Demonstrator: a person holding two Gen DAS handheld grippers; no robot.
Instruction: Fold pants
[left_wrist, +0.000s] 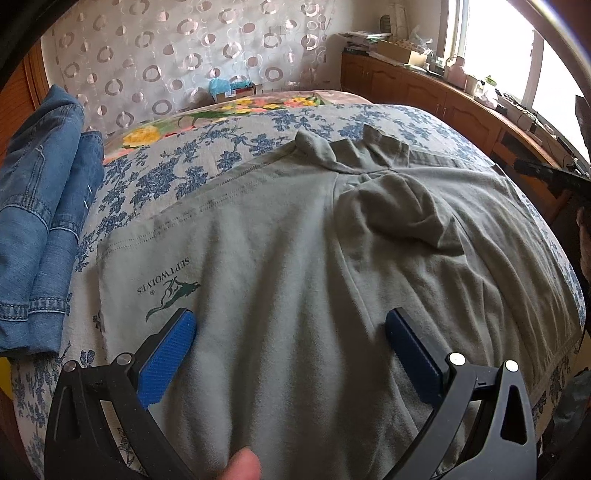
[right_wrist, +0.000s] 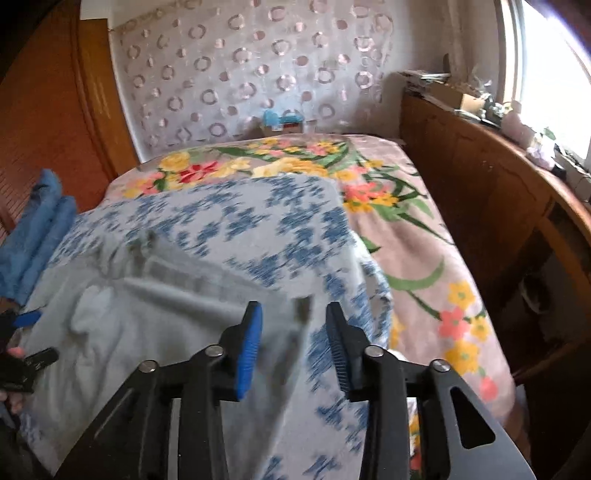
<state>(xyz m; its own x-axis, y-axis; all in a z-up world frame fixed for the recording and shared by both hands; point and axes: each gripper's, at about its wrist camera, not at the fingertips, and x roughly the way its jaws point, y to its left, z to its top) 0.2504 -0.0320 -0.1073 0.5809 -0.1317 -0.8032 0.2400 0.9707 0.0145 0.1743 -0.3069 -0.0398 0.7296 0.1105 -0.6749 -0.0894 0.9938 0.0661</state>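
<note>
The left gripper (left_wrist: 290, 328) hangs with jaws spread wide and nothing between them, just above the grey pants (left_wrist: 295, 240) lying flat on the blue-flowered sheet (left_wrist: 229, 147). The right gripper (right_wrist: 293, 325), jaws partly apart and empty, hovers over the pants' right edge (right_wrist: 147, 306). Folded denim (left_wrist: 40, 221) lies left of the pants, a wooden cabinet (left_wrist: 424, 96) beyond them.

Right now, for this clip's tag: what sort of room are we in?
Most likely a home bedroom. Grey pants lie spread on a bed with a blue floral sheet over a flowered blanket, a circle-patterned curtain hangs behind, and a cluttered wooden cabinet runs under the window.
</note>
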